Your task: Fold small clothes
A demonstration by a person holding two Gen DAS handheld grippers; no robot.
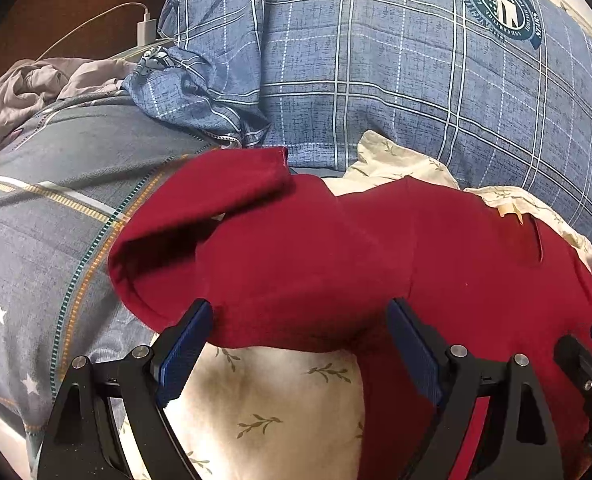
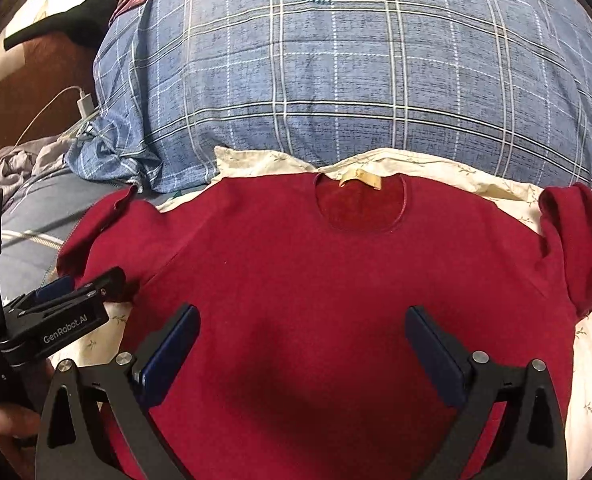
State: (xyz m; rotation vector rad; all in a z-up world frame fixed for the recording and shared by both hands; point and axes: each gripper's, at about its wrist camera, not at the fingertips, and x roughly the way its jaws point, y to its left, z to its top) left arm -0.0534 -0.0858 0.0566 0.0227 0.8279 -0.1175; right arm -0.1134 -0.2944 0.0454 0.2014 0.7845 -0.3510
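On the cream leaf-print cloth [image 2: 495, 184], the red shirt [image 2: 315, 272] lies face up, collar toward the plaid duvet [image 2: 335, 80]. Left sleeve [image 1: 200, 200] is already doubled over the body. Left gripper [image 1: 299, 344] and right gripper [image 2: 301, 354] both hover wide apart, holding nothing. Risks: pads pinch the cloth underneath along with the hem, or catch only the top layer, so the fold drags crooked.

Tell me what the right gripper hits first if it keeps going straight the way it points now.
Most likely the red shirt: the right gripper angles down over its chest area with its jaws wide open and nothing between them. Depth is hard to judge, but no other item lies in that line.
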